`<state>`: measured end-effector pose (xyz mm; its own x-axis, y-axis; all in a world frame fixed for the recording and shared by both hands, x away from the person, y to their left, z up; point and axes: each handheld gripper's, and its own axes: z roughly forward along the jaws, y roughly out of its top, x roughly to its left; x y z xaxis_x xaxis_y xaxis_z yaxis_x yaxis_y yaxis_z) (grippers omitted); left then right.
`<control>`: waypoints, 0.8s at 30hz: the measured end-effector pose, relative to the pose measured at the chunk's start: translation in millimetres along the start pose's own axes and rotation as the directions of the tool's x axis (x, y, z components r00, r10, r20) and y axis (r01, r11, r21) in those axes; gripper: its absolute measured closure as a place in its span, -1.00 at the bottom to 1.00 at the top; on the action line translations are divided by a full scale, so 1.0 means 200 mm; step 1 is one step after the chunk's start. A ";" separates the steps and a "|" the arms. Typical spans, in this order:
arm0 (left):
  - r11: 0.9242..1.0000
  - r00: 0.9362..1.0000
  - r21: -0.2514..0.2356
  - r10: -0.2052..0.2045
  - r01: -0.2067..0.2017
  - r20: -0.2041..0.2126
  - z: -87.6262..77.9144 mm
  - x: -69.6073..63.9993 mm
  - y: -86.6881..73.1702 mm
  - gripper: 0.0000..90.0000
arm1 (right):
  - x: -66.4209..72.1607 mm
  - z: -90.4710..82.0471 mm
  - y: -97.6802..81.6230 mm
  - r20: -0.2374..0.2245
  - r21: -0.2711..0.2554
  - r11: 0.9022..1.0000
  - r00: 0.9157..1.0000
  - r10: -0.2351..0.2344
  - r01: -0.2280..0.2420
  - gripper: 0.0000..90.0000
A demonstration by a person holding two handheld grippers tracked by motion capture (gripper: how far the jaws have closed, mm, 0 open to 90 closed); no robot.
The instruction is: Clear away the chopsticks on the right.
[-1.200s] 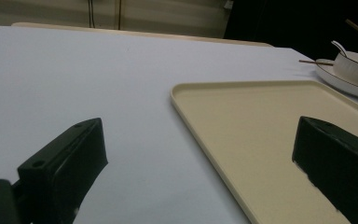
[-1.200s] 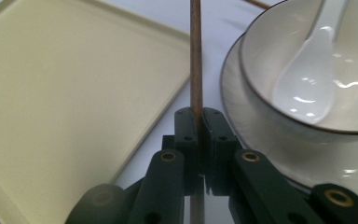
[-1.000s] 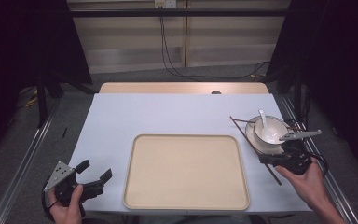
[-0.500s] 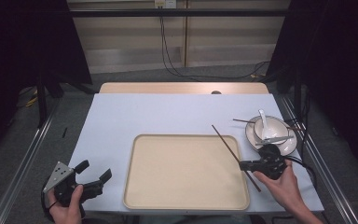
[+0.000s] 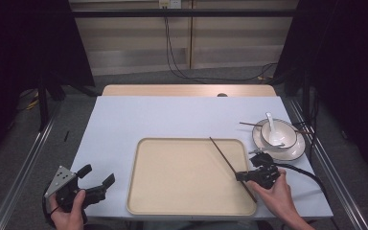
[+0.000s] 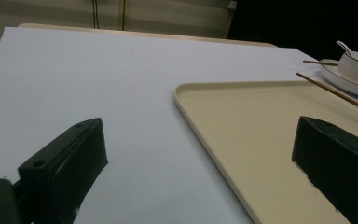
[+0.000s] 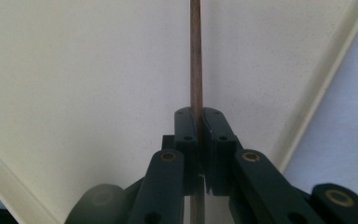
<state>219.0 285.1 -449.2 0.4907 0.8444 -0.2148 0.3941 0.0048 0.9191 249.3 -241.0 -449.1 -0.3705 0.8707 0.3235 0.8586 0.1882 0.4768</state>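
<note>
The chopstick [image 5: 230, 165] is pinched near its lower end between the clenched jaws of the right hand-held gripper [image 5: 242, 176], so most of its length reaches away from that gripper, slanting over the right half of the cream tray [image 5: 172, 201]. Held low like this, it looks ready to be laid flat in the tray. Beyond the gripper's far side a second chopstick [image 5: 251, 125] rests across the plate [image 5: 292, 152] under the bowl [image 5: 280, 134], with a spoon [image 5: 270, 120] inside. The left hand-held gripper [image 5: 96, 182] waits released above the desk [image 5: 172, 115], jaws apart, just off the tray's other edge.
</note>
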 end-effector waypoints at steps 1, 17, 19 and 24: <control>1.000 1.000 0.002 0.002 -0.002 -0.002 0.00 0.00 0.00 -0.93 | 0.00 0.01 0.00 -0.012 -0.009 1.000 1.000 0.002 -0.002 0.91; 1.000 1.000 -0.002 -0.005 0.005 -0.003 0.00 0.00 0.00 -0.93 | 0.03 0.07 -0.03 -0.028 0.013 1.000 1.000 -0.009 0.009 0.81; 1.000 1.000 -0.006 -0.007 0.007 -0.005 0.00 0.00 0.00 -0.93 | 0.03 0.07 -0.03 -0.034 0.011 1.000 0.999 -0.012 0.012 0.72; 1.000 1.000 -0.027 -0.015 0.015 -0.012 0.00 0.00 -0.01 -0.93 | 0.02 0.06 -0.03 -0.035 -0.003 1.000 0.999 -0.018 0.018 0.51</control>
<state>219.2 285.0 -450.4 0.4755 0.8505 -0.2246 0.3800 0.0317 0.9244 246.5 -232.3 -461.1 -0.3980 0.8507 0.3434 0.8510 0.2025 0.4846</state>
